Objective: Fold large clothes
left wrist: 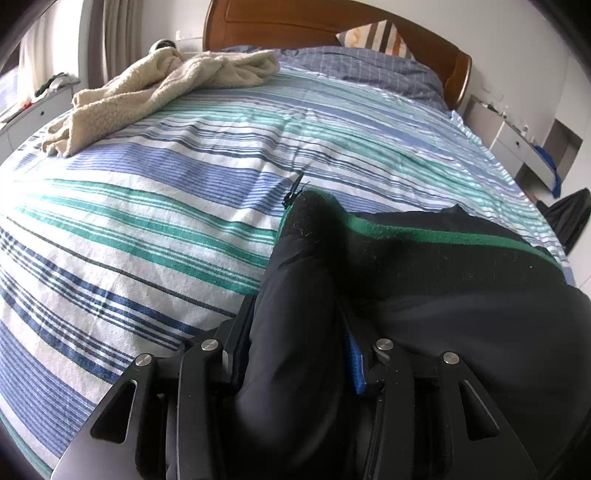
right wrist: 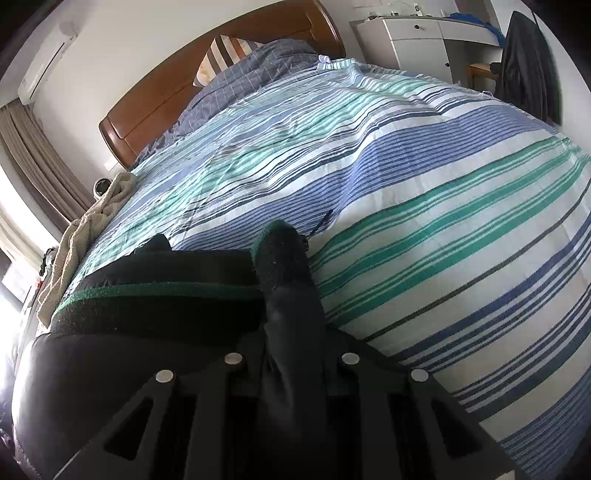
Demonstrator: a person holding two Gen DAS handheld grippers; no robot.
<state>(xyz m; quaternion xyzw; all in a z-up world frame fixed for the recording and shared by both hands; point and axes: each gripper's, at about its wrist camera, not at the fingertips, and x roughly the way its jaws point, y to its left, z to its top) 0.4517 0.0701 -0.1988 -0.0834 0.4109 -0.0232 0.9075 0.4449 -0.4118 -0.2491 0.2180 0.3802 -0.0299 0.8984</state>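
Left wrist view: the left gripper [left wrist: 295, 354] has a thick fold of a black garment [left wrist: 443, 280] with a green band between its half-spread jaws. Right wrist view: the right gripper [right wrist: 291, 354] pinches the garment's other corner tight. It lies on a striped bedspread [left wrist: 147, 221].

Black jacket [left wrist: 461, 325]: we see smooth, faintly shiny cloth, fuzzy green-edged knit hem.
Striped bedsheet [left wrist: 147, 229]: we see matt woven cotton.
Brown headboard [left wrist: 295, 22]: we see glossy wood.
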